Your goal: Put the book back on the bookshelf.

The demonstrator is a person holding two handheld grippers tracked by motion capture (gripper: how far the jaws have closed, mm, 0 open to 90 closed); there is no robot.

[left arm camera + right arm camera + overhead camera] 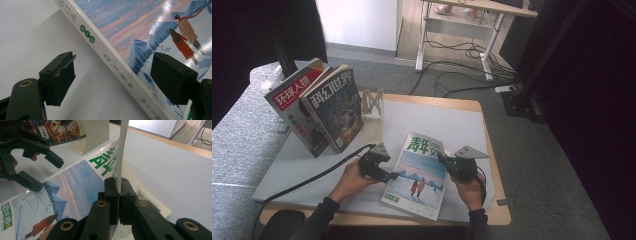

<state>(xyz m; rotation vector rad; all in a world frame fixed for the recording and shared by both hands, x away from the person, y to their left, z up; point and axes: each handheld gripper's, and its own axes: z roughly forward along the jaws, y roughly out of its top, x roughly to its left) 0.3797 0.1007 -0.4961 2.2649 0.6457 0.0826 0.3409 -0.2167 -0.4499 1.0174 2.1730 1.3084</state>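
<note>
A magazine [419, 175] with a blue snowy cover and green title lies tilted on the white sheet near the table's front. My right gripper [441, 159] is shut on its right edge; in the right gripper view the thin edge [122, 150] rises straight from between the pressed jaws [117, 181]. My left gripper [393, 175] is at the magazine's left side. In the left gripper view its jaws [113, 58] stand open astride the white spine [117, 70], one over the cover, one over the sheet, not touching. That open left gripper [47, 173] also shows in the right gripper view.
Two magazines [319, 107] stand leaning in a metal bookend [372, 102] at the table's back left. A white sheet [432, 115] covers most of the wooden table. A grey couch [237, 140] lies to the left; desk legs and cables [457, 65] are on the floor beyond.
</note>
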